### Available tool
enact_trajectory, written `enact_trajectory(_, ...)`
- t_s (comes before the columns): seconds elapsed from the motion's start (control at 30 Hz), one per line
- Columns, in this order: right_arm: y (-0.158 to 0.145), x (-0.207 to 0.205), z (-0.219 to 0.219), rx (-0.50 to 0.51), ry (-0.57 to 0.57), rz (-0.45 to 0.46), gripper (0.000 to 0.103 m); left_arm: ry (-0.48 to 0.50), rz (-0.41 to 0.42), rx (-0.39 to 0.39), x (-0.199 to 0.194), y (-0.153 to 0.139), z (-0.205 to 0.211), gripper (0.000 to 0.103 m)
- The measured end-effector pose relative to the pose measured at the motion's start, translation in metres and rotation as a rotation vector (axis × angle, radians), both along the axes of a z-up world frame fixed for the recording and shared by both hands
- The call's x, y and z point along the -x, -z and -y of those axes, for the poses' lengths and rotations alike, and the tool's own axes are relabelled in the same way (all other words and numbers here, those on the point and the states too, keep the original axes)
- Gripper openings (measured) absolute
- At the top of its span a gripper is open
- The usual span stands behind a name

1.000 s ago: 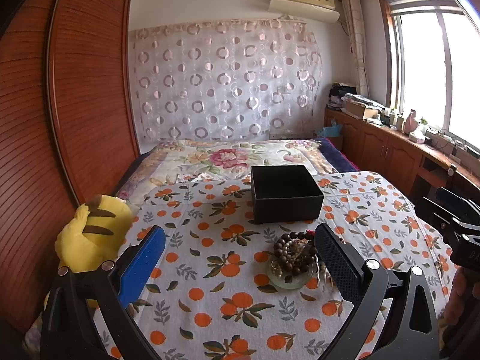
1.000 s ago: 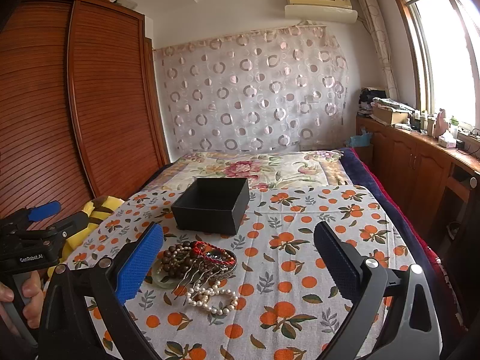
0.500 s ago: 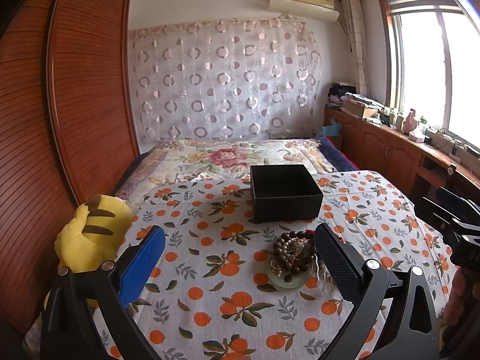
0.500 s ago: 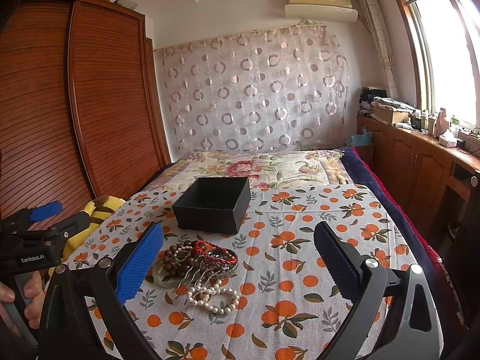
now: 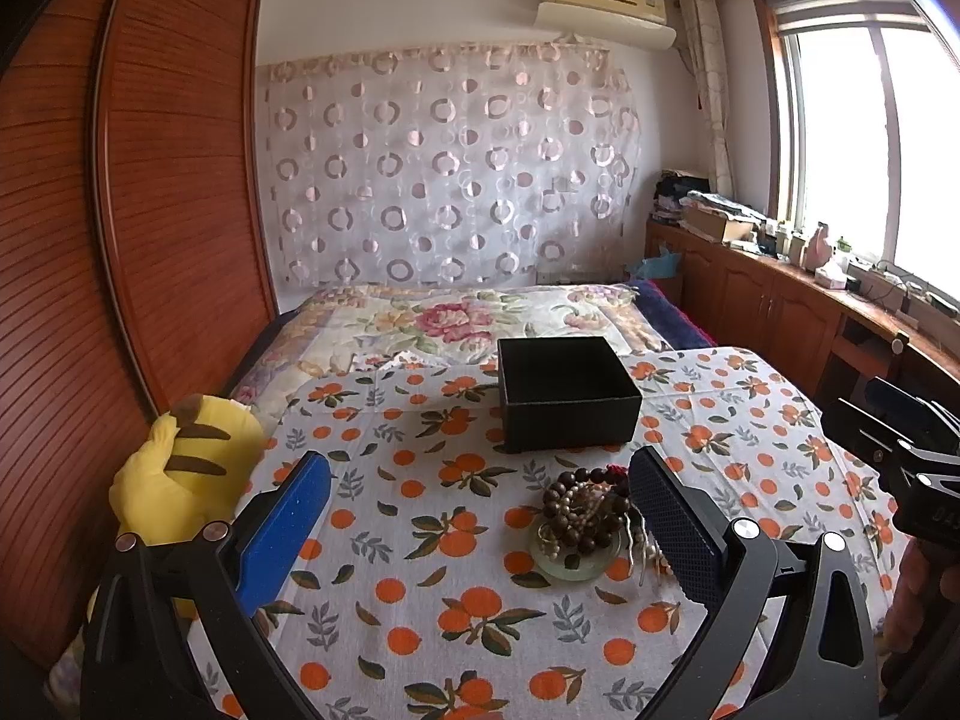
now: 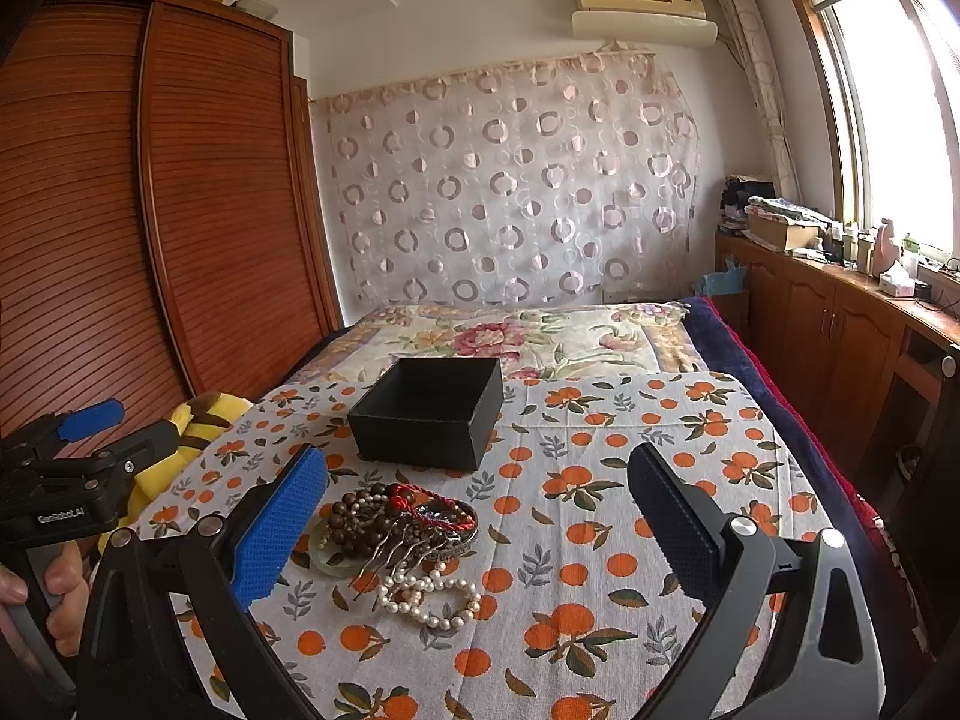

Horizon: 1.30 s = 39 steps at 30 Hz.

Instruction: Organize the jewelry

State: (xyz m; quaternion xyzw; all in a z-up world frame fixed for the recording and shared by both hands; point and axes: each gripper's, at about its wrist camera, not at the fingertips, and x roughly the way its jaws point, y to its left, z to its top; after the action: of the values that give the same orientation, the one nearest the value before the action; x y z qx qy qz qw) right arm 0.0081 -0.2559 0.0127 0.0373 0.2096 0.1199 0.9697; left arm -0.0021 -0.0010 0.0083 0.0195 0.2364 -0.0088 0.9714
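A pile of jewelry (image 6: 396, 531) lies on the orange-print cloth: dark wooden beads (image 5: 579, 510), a pale green bangle (image 5: 573, 564), a red cord bracelet (image 6: 438, 507), a metal hair comb (image 6: 414, 546) and a white pearl bracelet (image 6: 429, 594). An open, empty black box (image 5: 567, 399) stands just behind the pile; it also shows in the right wrist view (image 6: 429, 411). My left gripper (image 5: 480, 516) is open and empty, above the cloth left of the pile. My right gripper (image 6: 477, 516) is open and empty, with the pile near its left finger.
A yellow striped plush toy (image 5: 180, 480) lies at the cloth's left edge by the wooden wardrobe (image 5: 150, 210). A floral bedspread (image 5: 456, 318) stretches behind the box. Wooden cabinets (image 6: 840, 348) with clutter line the right wall under the window.
Both grippers have drifted slightly; the views are almost unchanged. The jewelry and box have not moved.
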Motion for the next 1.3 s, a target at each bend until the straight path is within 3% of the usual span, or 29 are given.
enact_trajectory(1.07,0.001,-0.002,-0.005,-0.003,-0.004,-0.006,0.101,0.004,-0.002,0.005,0.004,-0.006,0.004,0.097)
enact_trajectory(1.3,0.007,-0.004,-0.009,0.001,-0.014,-0.026,0.101,0.007,-0.039,0.018,0.000,0.008,0.003,0.097)
